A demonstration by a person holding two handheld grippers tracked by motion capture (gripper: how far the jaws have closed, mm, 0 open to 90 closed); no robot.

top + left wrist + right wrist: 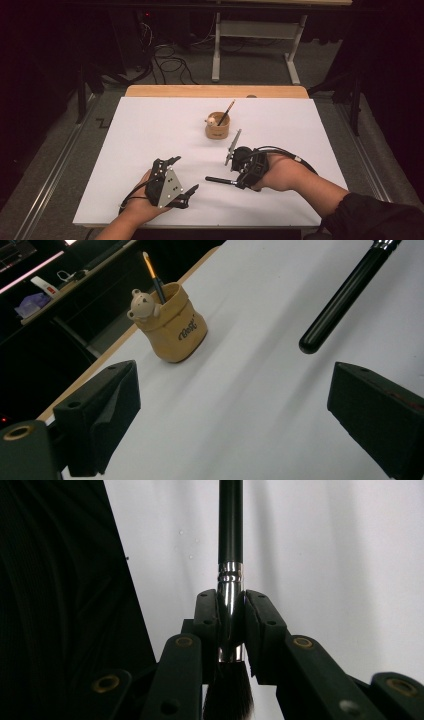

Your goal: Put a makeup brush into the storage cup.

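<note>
A person seated at the near edge of a white-covered table (150,125) works with a hand-held gripper in each hand, both forearms reaching in from that edge.

The right gripper (231,611) is clamped on a makeup-style brush (221,180). In the right gripper view its two black jaws are pressed against the shiny metal ferrule, with the dark bristles (227,695) bunched behind the jaws toward the camera and the black handle running straight out ahead over the white surface. From the high view the brush lies roughly level, its handle end pointing toward the table's left edge and toward the other hand; whether it touches the surface cannot be told. The right hand (280,172) sits right of centre, closer to the near edge than the far one, with a black cable looping off the gripper.

The left gripper (186,176) is held near the near edge, left of centre, its jaws standing wide apart with nothing between them; a grey three-cornered plate (168,189) sits on top. In the left gripper view the rounded tip of the brush handle (345,295) hangs beyond the gap between the jaws, apart from both.

Toward the far edge, about mid-width, stands a tan sack-shaped holder (217,126) with a small bear figure (141,304) at its rim and lettering on its side. A pencil (226,112) leans inside it. The holder stands well apart from both grippers.
</note>
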